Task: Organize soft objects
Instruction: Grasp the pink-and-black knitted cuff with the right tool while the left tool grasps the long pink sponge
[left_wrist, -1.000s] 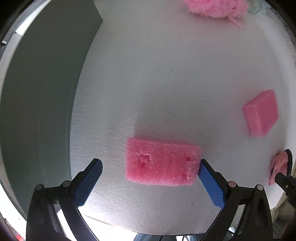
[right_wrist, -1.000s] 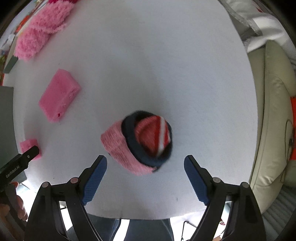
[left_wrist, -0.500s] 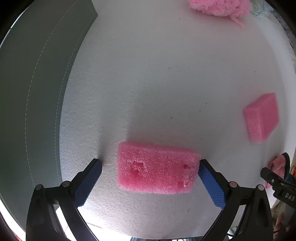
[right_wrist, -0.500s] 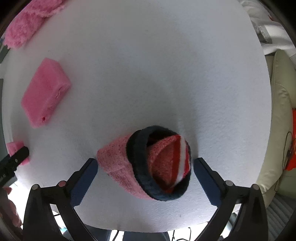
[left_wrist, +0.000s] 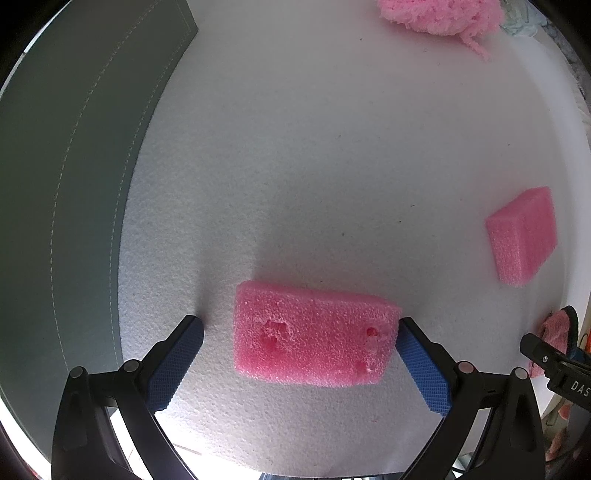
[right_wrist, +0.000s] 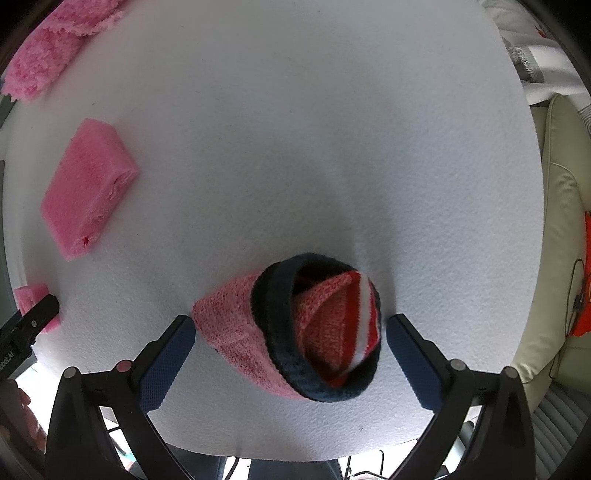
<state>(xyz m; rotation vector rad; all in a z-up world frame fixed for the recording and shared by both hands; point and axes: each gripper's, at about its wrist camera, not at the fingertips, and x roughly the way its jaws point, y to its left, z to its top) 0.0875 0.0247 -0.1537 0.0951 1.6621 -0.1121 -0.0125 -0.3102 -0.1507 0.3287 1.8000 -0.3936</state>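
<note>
**Left wrist view: both grippers straddle soft things on the white pad**

Left wrist view shows the left gripper (left_wrist: 300, 345) with its jaws spread around a pink foam sponge (left_wrist: 314, 338) that lies flat on the white foam surface (left_wrist: 314, 166). The right-hand blue pad (left_wrist: 424, 369) touches the sponge's right end; the left-hand one stands just beside the other end with a gap. The sponge's top has a few torn pits. A second pink foam block (left_wrist: 522, 236) lies well apart to the right, a fluffy pink cloth (left_wrist: 439, 14) sits at the far edge, and a grey-green stitched mat (left_wrist: 70, 184) covers the left side. At the lower right edge part of the other tool shows the letters "DAS" (left_wrist: 578, 386), cut off by the frame.

Right wrist view has the right gripper (right_wrist: 290, 349) with jaws wide apart around a rolled knitted sock (right_wrist: 291, 332), pink outside with a dark navy cuff and red, white and salmon stripes within. Both blue pads stand just beside it; whether they touch it cannot be told. At the left edge the other tool's black body bears writing ending in "AI" (right_wrist: 7, 360), the rest too small to read. A cream cushioned seat (right_wrist: 554, 240) lies to the right
</note>
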